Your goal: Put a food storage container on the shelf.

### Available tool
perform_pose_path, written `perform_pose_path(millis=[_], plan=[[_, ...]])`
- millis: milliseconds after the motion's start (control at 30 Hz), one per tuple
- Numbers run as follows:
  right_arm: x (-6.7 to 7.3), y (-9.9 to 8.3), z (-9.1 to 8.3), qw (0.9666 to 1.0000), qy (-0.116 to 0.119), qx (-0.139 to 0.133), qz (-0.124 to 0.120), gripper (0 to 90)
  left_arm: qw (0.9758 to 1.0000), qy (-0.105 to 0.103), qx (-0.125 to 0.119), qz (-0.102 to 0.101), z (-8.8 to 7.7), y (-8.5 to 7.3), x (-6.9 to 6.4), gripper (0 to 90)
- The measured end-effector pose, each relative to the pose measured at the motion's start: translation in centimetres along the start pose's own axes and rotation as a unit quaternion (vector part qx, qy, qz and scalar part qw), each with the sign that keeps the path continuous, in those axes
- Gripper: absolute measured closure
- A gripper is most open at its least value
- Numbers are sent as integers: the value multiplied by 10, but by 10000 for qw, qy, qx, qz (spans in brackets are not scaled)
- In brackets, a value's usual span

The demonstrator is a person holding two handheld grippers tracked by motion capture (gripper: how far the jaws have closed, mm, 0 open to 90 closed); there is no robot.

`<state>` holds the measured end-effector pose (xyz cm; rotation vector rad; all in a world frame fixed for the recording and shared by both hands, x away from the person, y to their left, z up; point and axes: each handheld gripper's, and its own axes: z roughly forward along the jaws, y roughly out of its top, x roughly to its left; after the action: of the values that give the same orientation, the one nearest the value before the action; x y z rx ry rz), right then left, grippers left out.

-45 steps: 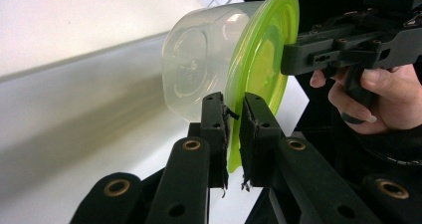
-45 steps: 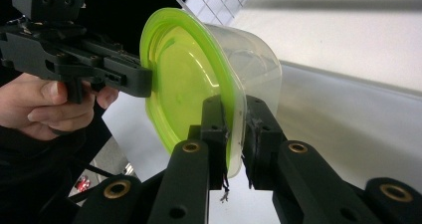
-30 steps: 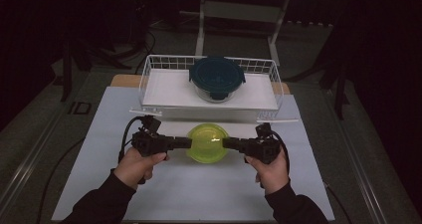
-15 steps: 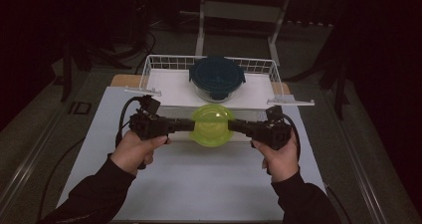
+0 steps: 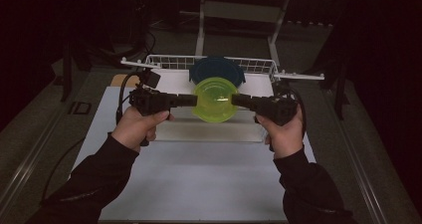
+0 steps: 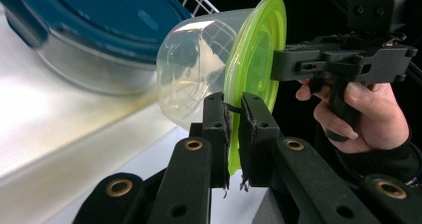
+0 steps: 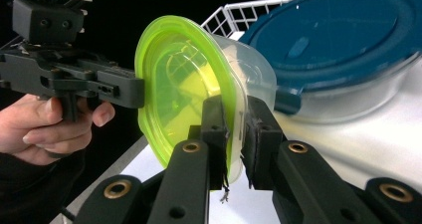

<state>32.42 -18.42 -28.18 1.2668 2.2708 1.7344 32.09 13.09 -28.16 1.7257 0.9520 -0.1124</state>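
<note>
A clear container with a yellow-green lid (image 5: 215, 99) is held in the air at the centre of the high view, between two claws. The left claw (image 5: 195, 100) is clamped on the lid's rim from the left of the frame, and the right claw (image 5: 234, 100) is clamped on the opposite rim from the right. In the left gripper view, the left claw (image 6: 233, 134) is seen with its jaws pressed together on the thin green rim, the container's clear body (image 6: 199, 77) lying toward the left of the frame and the other hand (image 6: 366, 117) at the right edge. In the right gripper view, the right claw (image 7: 234, 134) is likewise closed on the rim, with the green lid (image 7: 179, 84) facing the left of the frame and the left hand (image 7: 50, 127) at the lower left.

Just behind the held container, in the upper middle of the high view, a larger container with a dark blue lid (image 5: 214, 67) is seen resting in a white wire basket (image 5: 259, 64). The basket stands at the far end of the white counter (image 5: 199, 184). Both sleeves are dark and enter from the bottom of the frame.
</note>
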Motion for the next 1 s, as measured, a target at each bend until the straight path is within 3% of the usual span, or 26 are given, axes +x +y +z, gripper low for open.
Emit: perform_pose_path(millis=[300, 600, 833, 1000], plan=[[-4, 27, 5, 9999, -103, -129, -12, 807, 9999, 96, -69, 11, 0, 27, 3, 820], [-13, 49, 9, 9992, -318, -225, 69, 803, 9996, 229, -124, -88, 11, 51, 8, 819], [-28, 57, 14, 9985, -467, -164, 215, 801, 9991, 233, -93, -331, 26, 58, 18, 818], [-35, 60, 17, 9986, -436, -114, 283, 799, 9989, 252, -140, -363, 28, 58, 21, 817]])
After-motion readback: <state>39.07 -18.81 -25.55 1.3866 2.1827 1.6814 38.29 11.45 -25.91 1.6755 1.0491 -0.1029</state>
